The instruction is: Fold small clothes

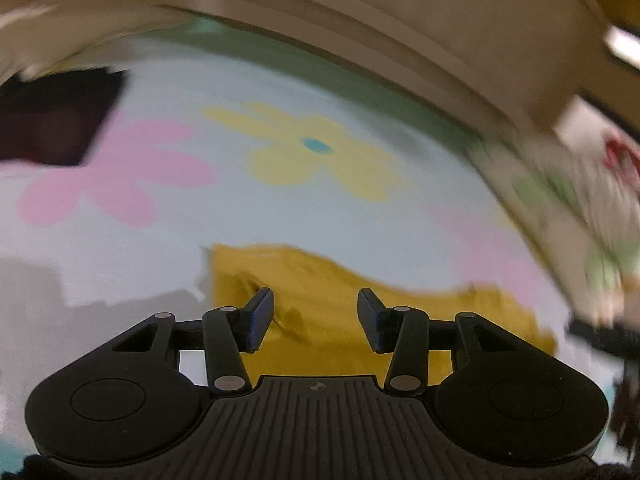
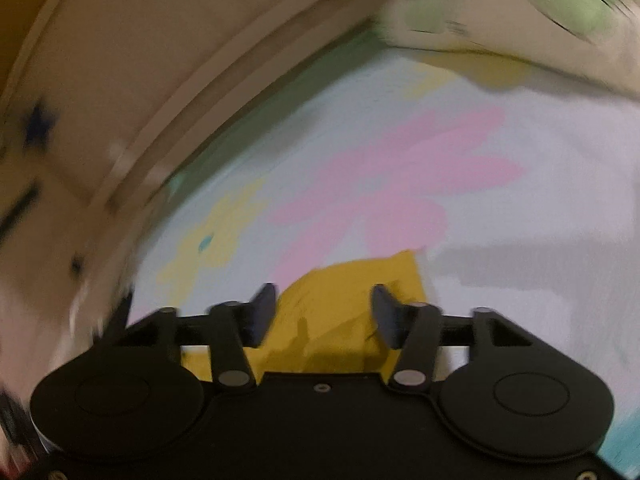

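Cloth: a mustard-yellow cloth [image 1: 344,300] lies on the flowered surface, low in both wrist views, at about 6 o'clock from the picture centre. In the left wrist view it spreads from between the fingers out toward 4 o'clock; its surface is creased near the left finger.

Left hand-held gripper [image 1: 316,316]: jaws partly apart, with a clear gap between the blue pads. The yellow cloth shows in that gap, but the pads do not press on it.

Right hand-held gripper [image 2: 324,316]: jaws also partly apart. The cloth [image 2: 344,304] lies under and between the fingers, one corner pointing toward 1 o'clock; nothing is clamped.

Surface: a pale blue mat [image 1: 360,224] printed with a yellow flower [image 1: 316,148] with a teal centre at 12 o'clock, and a pink flower [image 1: 116,172] at 10 o'clock of the left view. Whether it covers a worktop or the floor cannot be told.

Dark item: a black, flat, folded-looking thing [image 1: 56,116] lies on the mat at 10 o'clock in the left view, well apart from the yellow cloth.

Edge: a beige panel [image 1: 360,20] curves along the far side of the mat.

Writing: no readable label or brand; both views are blurred. A small round mark sits on the left gripper body, too small to read.
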`<state>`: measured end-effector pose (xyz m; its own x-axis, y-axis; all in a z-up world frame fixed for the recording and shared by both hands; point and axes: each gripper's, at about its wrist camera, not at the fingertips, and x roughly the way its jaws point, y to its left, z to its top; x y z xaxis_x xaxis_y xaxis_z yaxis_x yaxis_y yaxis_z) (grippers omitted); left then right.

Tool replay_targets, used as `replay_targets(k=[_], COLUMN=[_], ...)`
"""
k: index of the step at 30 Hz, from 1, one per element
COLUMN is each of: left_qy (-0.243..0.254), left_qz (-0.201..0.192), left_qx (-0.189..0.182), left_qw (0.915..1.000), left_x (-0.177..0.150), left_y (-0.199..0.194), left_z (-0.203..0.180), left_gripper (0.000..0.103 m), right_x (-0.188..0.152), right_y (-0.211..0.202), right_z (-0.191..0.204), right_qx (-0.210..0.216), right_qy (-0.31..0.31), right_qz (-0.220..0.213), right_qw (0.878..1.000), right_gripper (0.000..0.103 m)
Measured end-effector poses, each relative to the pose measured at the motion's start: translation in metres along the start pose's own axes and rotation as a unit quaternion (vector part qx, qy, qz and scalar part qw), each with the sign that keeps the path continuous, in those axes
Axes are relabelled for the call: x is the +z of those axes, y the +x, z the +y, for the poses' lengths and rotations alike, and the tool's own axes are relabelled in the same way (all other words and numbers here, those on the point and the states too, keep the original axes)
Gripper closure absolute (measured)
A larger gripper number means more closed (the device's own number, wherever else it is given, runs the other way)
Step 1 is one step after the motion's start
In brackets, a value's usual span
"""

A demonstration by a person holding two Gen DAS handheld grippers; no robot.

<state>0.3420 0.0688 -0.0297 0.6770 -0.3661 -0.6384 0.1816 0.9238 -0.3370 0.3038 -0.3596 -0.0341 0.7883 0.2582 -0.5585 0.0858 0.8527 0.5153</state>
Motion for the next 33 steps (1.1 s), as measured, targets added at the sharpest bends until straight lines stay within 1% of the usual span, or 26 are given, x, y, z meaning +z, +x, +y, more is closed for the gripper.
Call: replay_targets(k=[1, 3, 5, 7, 10, 12, 15, 18, 20, 23, 26, 29, 33], left_qy=[0.022, 0.062, 0.089, 0.104, 0.106, 0.097, 0.080, 0.060, 0.055, 0.049, 0.032, 0.009, -0.022], left_qz=[0.006, 0.024, 0.048, 0.063, 0.069, 0.065, 0.060, 0.055, 0.049, 0.040, 0.031, 0.025, 0.012], left_qx=[-0.004, -0.011, -0.016, -0.008, 0.009, 0.015, 0.028, 0.032, 0.031, 0.034, 0.035, 0.036, 0.041], left_qw=[0.9997, 0.9977, 0.9948, 0.9925, 0.9919, 0.9930, 0.9946, 0.9961, 0.9968, 0.9974, 0.9984, 0.9990, 0.9988], left_x=[-0.006, -0.020, -0.033, -0.042, -0.044, -0.041, -0.033, -0.022, -0.012, 0.000, 0.006, 0.011, 0.018], left_y=[-0.001, 0.000, 0.005, 0.013, 0.023, 0.029, 0.042, 0.057, 0.065, 0.078, 0.087, 0.092, 0.089], left_z=[-0.008, -0.024, -0.034, -0.038, -0.036, -0.033, -0.026, -0.019, -0.015, -0.009, 0.000, 0.009, 0.018], left_gripper=[0.059, 0.058, 0.059, 0.059, 0.059, 0.059, 0.059, 0.059, 0.059, 0.059, 0.059, 0.058, 0.059], right_x=[-0.004, -0.017, -0.029, -0.039, -0.049, -0.052, -0.052, -0.042, -0.032, -0.018, -0.007, -0.006, -0.004], right_y=[-0.001, -0.001, 0.003, 0.008, 0.015, 0.020, 0.032, 0.052, 0.061, 0.073, 0.083, 0.087, 0.085], right_z=[0.008, 0.024, 0.038, 0.047, 0.054, 0.053, 0.050, 0.041, 0.036, 0.032, 0.021, 0.010, 0.009], right_qx=[0.004, 0.013, 0.015, 0.010, -0.006, -0.012, -0.034, -0.060, -0.060, -0.067, -0.073, -0.075, -0.080], right_qy=[-0.030, -0.083, -0.122, -0.149, -0.177, -0.185, -0.193, -0.182, -0.167, -0.154, -0.115, -0.089, -0.087], right_qz=[0.010, 0.030, 0.049, 0.064, 0.072, 0.076, 0.075, 0.062, 0.051, 0.031, 0.013, 0.005, 0.001], right_qw=[1.000, 0.996, 0.991, 0.987, 0.982, 0.980, 0.978, 0.979, 0.983, 0.985, 0.991, 0.993, 0.993], right_gripper=[0.054, 0.055, 0.056, 0.056, 0.056, 0.056, 0.056, 0.056, 0.058, 0.058, 0.058, 0.058, 0.058])
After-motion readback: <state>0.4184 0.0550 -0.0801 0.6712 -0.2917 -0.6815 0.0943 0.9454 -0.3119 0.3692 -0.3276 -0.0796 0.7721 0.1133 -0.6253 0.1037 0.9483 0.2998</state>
